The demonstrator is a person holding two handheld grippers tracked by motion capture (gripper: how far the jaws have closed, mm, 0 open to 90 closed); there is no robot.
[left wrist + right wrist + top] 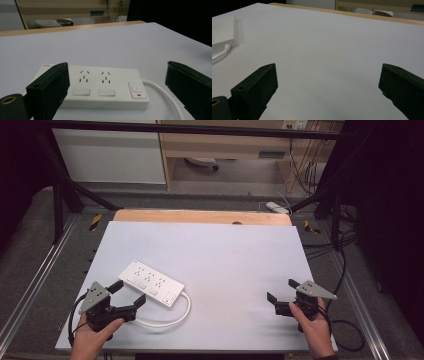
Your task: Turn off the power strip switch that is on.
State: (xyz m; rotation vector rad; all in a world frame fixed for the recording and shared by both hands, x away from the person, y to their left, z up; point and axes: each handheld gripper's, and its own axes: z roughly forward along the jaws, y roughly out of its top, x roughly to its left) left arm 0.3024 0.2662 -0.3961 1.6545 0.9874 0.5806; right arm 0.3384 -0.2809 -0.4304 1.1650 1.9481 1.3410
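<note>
A white power strip [151,283] lies flat on the white table [225,255], left of centre, with several sockets, rocker switches and a red-marked main switch [136,90]. Its white cable [170,320] loops from its right end toward the front. My left gripper [129,293] stands open just in front of the strip, jaws spread wide and apart from it. In the left gripper view the power strip [100,86] lies between the two jaws, farther out. My right gripper [283,290] is open near the front right, with bare table between its jaws.
A wooden edge [200,216] borders the table's far side. Black cables [345,330] trail off the right front corner. A shelf unit and wires [300,165] stand beyond the table. The right gripper view catches the strip's end [223,32] at far left.
</note>
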